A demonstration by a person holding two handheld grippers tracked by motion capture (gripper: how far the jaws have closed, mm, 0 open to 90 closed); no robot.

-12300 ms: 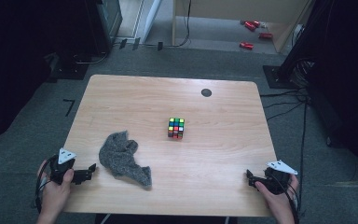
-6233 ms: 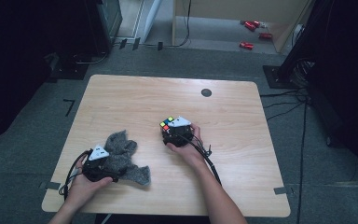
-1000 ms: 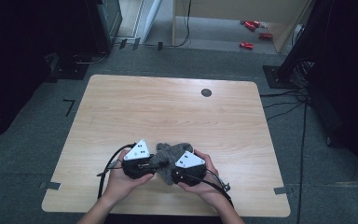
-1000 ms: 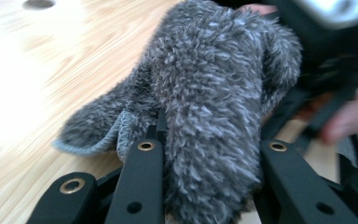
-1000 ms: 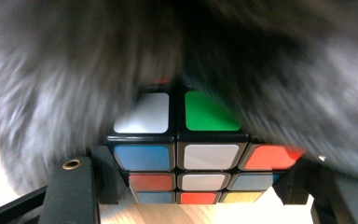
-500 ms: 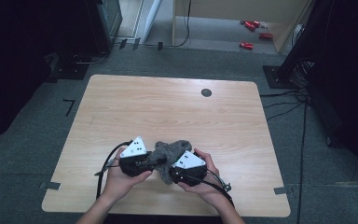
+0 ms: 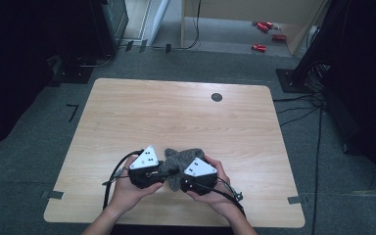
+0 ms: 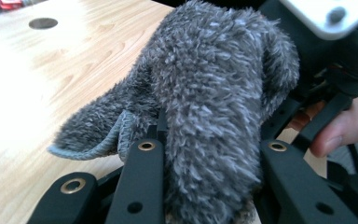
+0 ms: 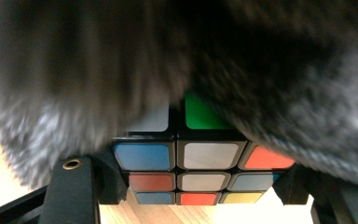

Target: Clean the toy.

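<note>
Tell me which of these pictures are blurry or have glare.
Right gripper view: the grey cloth is a dark blur, the puzzle cube below it sharp. Left gripper view: cloth fibres crisp, bright glare on the table. High view: evenly lit table, dark surroundings.

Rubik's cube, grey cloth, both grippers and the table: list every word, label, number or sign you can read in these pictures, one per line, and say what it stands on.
None can be read.
Rubik's cube: plain coloured stickers, no print.
Grey cloth: no tag or label showing.
Left gripper and right gripper: small dark dots on the grey plates, not letters.
Table: bare wood with a dark round hole, no writing.
</note>
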